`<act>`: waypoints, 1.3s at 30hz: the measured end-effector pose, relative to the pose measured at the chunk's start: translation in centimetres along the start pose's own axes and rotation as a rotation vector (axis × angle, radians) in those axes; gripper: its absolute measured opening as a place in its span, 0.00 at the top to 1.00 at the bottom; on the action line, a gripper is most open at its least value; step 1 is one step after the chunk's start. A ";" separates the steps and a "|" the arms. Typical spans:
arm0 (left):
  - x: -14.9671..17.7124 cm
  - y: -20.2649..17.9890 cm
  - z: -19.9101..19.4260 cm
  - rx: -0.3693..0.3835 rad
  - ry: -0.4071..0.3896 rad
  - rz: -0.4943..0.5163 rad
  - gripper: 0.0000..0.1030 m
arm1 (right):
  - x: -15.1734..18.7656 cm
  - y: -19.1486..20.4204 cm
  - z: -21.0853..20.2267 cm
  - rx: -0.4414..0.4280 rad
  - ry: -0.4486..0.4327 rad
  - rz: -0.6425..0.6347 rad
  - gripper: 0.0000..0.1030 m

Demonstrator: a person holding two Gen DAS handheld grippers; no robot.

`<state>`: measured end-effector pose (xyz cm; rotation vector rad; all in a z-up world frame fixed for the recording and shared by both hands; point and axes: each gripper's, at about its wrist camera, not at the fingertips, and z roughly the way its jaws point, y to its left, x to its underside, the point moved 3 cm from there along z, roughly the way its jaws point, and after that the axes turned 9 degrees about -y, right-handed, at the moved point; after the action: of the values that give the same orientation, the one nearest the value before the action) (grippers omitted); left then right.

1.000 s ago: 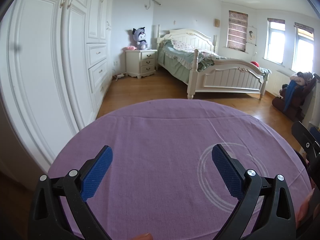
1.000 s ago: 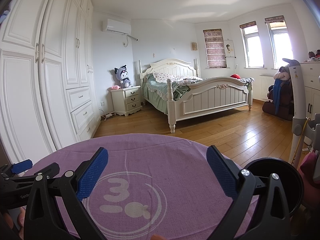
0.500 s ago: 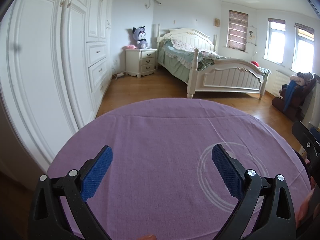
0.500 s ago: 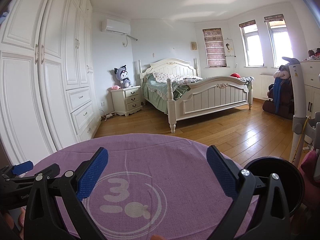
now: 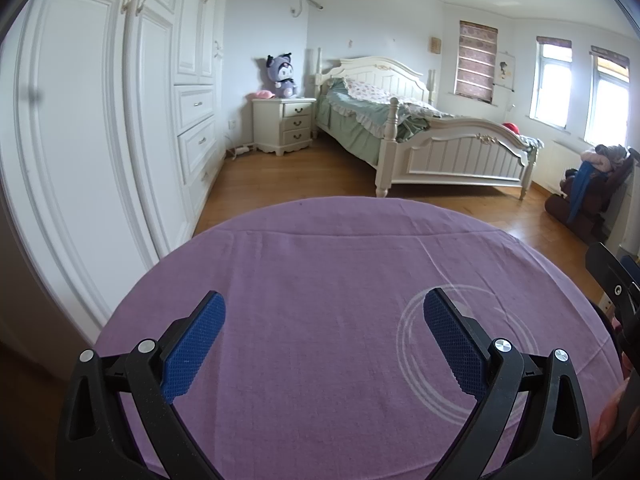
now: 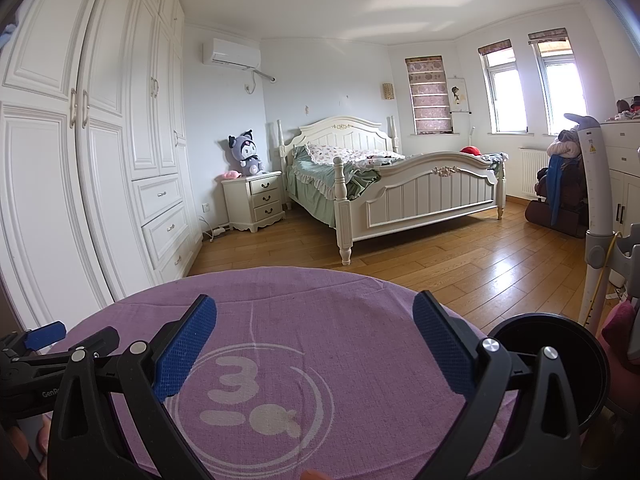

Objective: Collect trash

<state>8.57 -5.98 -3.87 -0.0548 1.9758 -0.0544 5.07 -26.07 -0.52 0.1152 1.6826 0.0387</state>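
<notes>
Both grippers over a round table under a purple cloth (image 5: pixel 340 280), bedroom behind. Left gripper (image 5: pixel 324 320) spread wide, blue pads (image 5: pixel 194 344) well apart, nothing between them. Right gripper (image 6: pixel 314 332) likewise spread, pads (image 6: pixel 184 352) apart, empty, hanging above the white printed logo (image 6: pixel 256 396) at lower centre of the right wrist view.

No trash visible anywhere on the cloth in either view — bare purple from near edge to far edge. Same for the wood floor (image 6: pixel 460 256) in frame: no wrapper, paper or bottle spotted. Location of the task's thing: cannot tell, out of both views or hidden below the frame edge.

Black round bin (image 6: pixel 552 364) at lower right of the right wrist view, just off the table edge, open top facing up, partly behind the right finger. Clearly nearer the right gripper; left gripper seen at far left of that view, on the opposite side.

Judgement: either start or finish of the task, with no piece in hand. Coming move turns on finding a piece first; no direction or long axis to give. Drop-off probably falls to the right side, bin lying to the right of those fingers.
</notes>
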 end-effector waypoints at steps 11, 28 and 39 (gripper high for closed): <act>-0.1 0.0 0.0 0.000 0.001 -0.001 0.05 | 0.0 0.0 0.0 0.000 0.000 0.000 0.05; -0.8 0.4 -1.5 0.027 -0.125 -0.012 0.05 | 0.1 0.4 -0.2 0.002 0.001 -0.003 0.05; -0.8 -0.2 -1.3 0.059 -0.121 -0.006 0.05 | 0.2 0.7 -0.3 0.002 0.003 -0.005 0.05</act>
<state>7.71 -6.07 -2.58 -0.0245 1.8519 -0.1106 4.78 -25.36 -0.66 0.1125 1.6858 0.0341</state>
